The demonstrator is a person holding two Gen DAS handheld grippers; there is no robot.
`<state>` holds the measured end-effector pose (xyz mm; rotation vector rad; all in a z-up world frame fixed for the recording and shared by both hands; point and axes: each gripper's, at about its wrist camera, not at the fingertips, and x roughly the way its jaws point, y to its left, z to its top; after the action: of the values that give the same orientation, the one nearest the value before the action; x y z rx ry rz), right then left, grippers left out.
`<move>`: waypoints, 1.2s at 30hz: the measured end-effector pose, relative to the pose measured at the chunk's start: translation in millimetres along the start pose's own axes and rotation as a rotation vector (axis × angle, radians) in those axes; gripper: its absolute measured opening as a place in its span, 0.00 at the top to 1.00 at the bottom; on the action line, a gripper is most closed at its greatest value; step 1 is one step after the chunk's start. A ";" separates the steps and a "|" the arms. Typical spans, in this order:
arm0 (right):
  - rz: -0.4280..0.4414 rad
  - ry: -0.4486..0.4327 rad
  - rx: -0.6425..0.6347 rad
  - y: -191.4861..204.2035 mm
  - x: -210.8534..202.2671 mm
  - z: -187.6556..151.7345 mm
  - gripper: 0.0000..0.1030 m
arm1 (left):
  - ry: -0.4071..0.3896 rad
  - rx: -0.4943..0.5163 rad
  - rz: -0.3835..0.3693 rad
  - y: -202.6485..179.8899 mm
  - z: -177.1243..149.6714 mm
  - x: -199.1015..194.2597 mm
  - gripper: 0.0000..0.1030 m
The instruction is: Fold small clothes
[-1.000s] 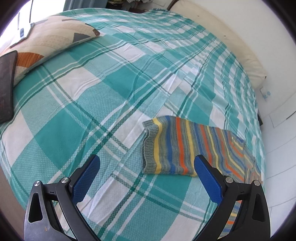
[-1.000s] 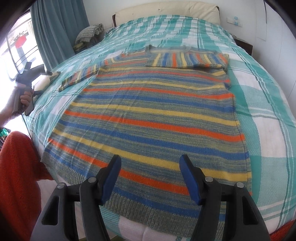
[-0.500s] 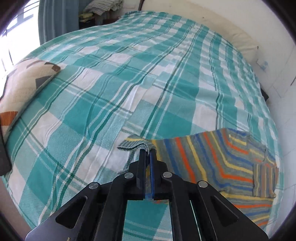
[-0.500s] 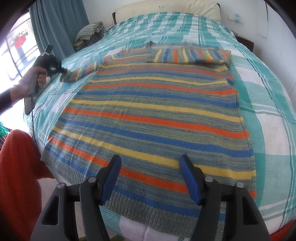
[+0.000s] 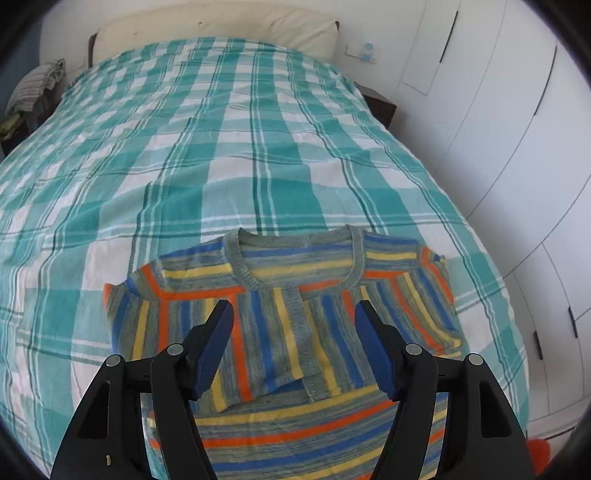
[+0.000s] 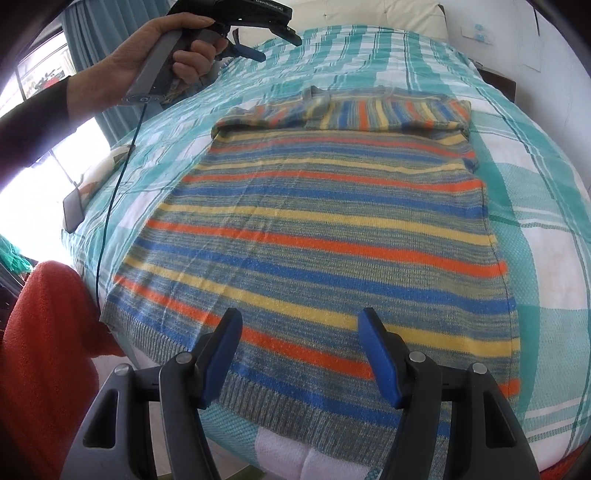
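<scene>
Sleeves folded across the sweater (image 6: 325, 236); both my fingers (image 5: 293, 347) (image 6: 301, 354) open, empty; next: grip hem ahead, fold toward collar.

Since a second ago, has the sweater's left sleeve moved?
Yes. The left sleeve, earlier stretched out toward the curtain, now lies folded inward across the sweater chest, below the collar.

text: white lettering, partly legible, roughly "GenRobot.AI" | on: top of left gripper (image 6: 255, 16) body, right wrist view | other text: none
</scene>
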<state>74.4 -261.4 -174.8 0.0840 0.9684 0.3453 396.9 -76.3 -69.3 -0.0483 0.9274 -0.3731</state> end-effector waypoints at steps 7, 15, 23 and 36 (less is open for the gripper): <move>0.031 0.006 0.035 -7.9 1.2 2.8 0.37 | 0.203 -0.022 0.268 54.9 -73.0 62.4 0.29; 0.003 -0.011 0.066 -17.5 -3.9 5.0 0.37 | 0.121 0.168 0.271 31.1 -140.1 -9.1 0.16; -0.045 -0.040 0.168 -42.4 -16.3 14.2 0.37 | 0.122 0.216 0.292 17.4 -248.0 -80.7 0.09; 0.296 -0.001 0.390 -22.8 65.4 237.8 0.38 | 0.100 -0.025 0.276 89.5 -263.5 -83.9 0.07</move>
<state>308.6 -241.8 -96.6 0.5870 1.0139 0.4228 170.0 66.6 -181.4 0.0763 1.0229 -0.1086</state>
